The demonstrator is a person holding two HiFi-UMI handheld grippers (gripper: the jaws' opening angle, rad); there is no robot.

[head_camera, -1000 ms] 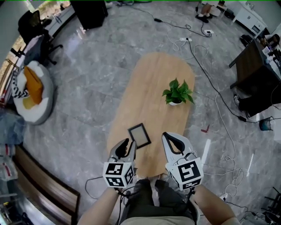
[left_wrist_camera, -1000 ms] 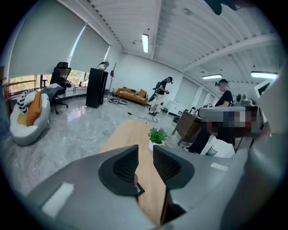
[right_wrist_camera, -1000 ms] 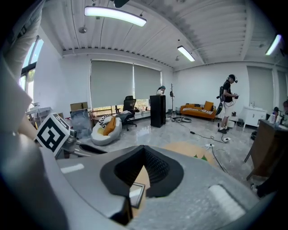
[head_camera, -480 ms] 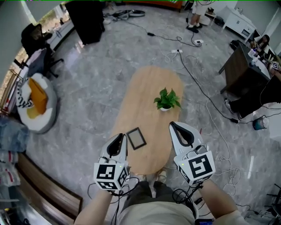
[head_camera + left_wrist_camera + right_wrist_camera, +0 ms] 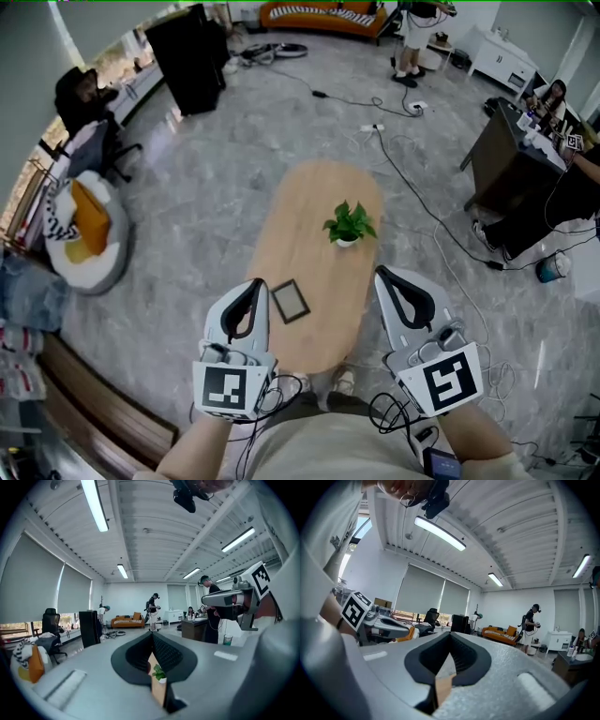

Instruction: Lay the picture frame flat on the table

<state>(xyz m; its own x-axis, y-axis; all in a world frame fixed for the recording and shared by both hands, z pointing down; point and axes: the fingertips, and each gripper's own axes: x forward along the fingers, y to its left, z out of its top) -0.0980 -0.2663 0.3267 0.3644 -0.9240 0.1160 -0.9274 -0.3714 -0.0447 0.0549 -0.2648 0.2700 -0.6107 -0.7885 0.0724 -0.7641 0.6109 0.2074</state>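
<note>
Frame (image 5: 291,301) flat on table (image 5: 317,199) | left tool (image 5: 249,287) just closed, empty | right tool (image 5: 385,276) seemingly shut

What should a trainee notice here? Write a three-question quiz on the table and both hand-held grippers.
1. True or false: the picture frame stands upright on the table.
2. What else sits on the table? A) potted plant B) mug C) laptop
3. Fill in: the left hand-held gripper and the right hand-held gripper both have their jaws ____, with nothing held.

Key: 1 false, it lies flat; 2 A; 3 shut.
</note>
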